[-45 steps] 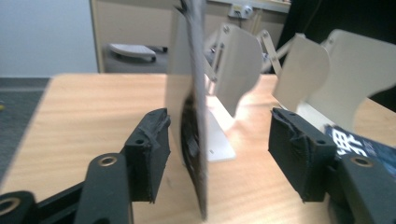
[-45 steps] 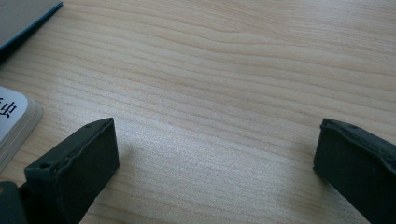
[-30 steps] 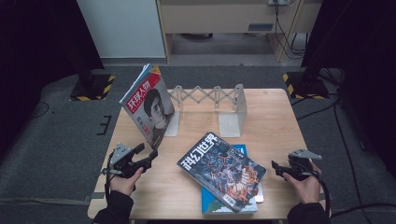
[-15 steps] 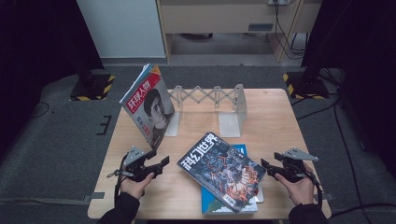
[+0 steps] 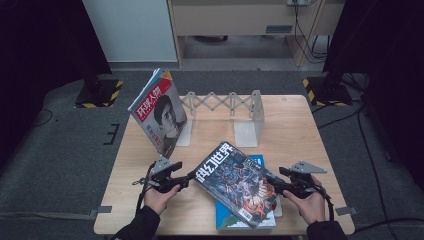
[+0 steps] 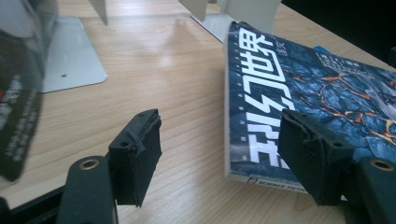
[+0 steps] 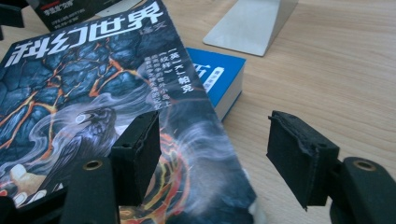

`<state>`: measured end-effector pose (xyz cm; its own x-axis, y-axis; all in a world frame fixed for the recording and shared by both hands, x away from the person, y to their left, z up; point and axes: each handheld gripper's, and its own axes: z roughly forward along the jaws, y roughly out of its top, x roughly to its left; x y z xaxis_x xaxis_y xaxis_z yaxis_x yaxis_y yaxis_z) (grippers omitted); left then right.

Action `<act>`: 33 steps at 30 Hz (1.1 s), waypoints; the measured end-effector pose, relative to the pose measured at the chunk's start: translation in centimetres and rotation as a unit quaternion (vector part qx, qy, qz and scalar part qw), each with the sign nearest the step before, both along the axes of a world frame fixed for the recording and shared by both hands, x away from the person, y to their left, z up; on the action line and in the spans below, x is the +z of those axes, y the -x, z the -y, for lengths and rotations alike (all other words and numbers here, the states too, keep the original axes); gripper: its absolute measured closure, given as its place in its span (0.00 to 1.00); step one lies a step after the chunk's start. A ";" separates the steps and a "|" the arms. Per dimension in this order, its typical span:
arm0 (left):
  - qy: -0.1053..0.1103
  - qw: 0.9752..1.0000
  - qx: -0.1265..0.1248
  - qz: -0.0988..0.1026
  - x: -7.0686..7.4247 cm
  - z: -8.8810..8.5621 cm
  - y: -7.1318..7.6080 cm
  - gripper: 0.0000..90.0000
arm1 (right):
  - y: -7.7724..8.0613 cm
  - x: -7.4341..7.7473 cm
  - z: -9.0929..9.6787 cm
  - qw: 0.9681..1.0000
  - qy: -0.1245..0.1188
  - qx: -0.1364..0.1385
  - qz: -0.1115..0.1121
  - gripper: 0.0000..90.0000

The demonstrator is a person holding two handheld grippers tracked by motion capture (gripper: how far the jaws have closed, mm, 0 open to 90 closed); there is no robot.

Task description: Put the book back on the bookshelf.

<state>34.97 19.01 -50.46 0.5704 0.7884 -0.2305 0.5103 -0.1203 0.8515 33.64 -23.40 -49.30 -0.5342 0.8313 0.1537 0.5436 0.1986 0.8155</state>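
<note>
A dark-blue magazine (image 5: 235, 182) with white characters lies askew on a blue book (image 5: 257, 161) at the table's front centre. My left gripper (image 5: 190, 176) is at its left corner, jaws open. In the left gripper view the magazine (image 6: 317, 79) has its spine corner between the jaws of the left gripper (image 6: 219, 158), untouched. My right gripper (image 5: 274, 184) is at the magazine's right edge. Its jaws have just been closing a little and stand open. In the right gripper view that edge of the magazine (image 7: 79, 84) runs between the jaws of the right gripper (image 7: 215, 149), no pad pressing.
A second magazine (image 5: 160, 112) with a portrait cover leans upright against the left end of a grey expanding book rack (image 5: 225, 102) at the back. The rack's metal foot (image 7: 252, 23) lies beyond the blue book (image 7: 219, 74). Bare wooden table (image 5: 300, 130) lies to the right.
Both hands have closed in on the flat magazine: the left gripper moved right to its left corner, the right gripper moved left to its right edge.
</note>
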 end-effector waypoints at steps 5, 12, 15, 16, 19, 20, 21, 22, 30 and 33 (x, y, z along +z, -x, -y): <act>0.011 1.000 -0.008 -0.011 -0.4 1.1 -0.4 0.31 | 0.1 -0.3 -0.5 1.000 0.001 0.008 -0.005 0.39; 0.017 0.999 -0.026 -0.038 -1.3 2.3 -1.0 0.29 | 0.1 -0.5 -0.9 1.000 0.002 0.014 -0.010 0.38; 0.031 0.998 -0.033 -0.051 -1.5 2.4 -1.2 0.27 | 0.1 -0.5 -1.0 1.000 0.002 0.016 -0.012 0.38; 0.032 0.997 -0.035 -0.053 -1.6 2.3 -1.3 0.26 | 0.1 -0.6 -1.0 1.000 0.001 0.016 -0.011 0.37; 0.040 0.997 -0.038 -0.059 -1.8 2.3 -1.4 0.25 | 0.1 -0.7 -1.1 1.000 -0.002 0.017 -0.013 0.37; 0.053 0.996 -0.040 -0.066 -2.1 2.3 -1.5 0.25 | 0.1 -0.7 -1.1 1.000 -0.001 0.017 -0.012 0.37; 0.057 0.995 -0.043 -0.069 -2.2 2.3 -1.5 0.23 | 0.0 -0.6 -1.1 1.000 0.001 0.019 -0.013 0.37; 0.061 0.995 -0.044 -0.071 -2.2 2.3 -1.6 0.23 | 0.0 -0.6 -1.1 1.000 0.001 0.019 -0.013 0.37; 0.120 0.982 -0.084 -0.120 -3.2 3.0 -2.0 0.25 | 0.0 -0.8 -1.1 1.000 -0.002 0.019 -0.013 0.36; 0.119 0.982 -0.086 -0.122 -3.1 3.1 -2.1 0.25 | 0.0 -0.8 -1.0 1.000 -0.002 0.021 -0.012 0.36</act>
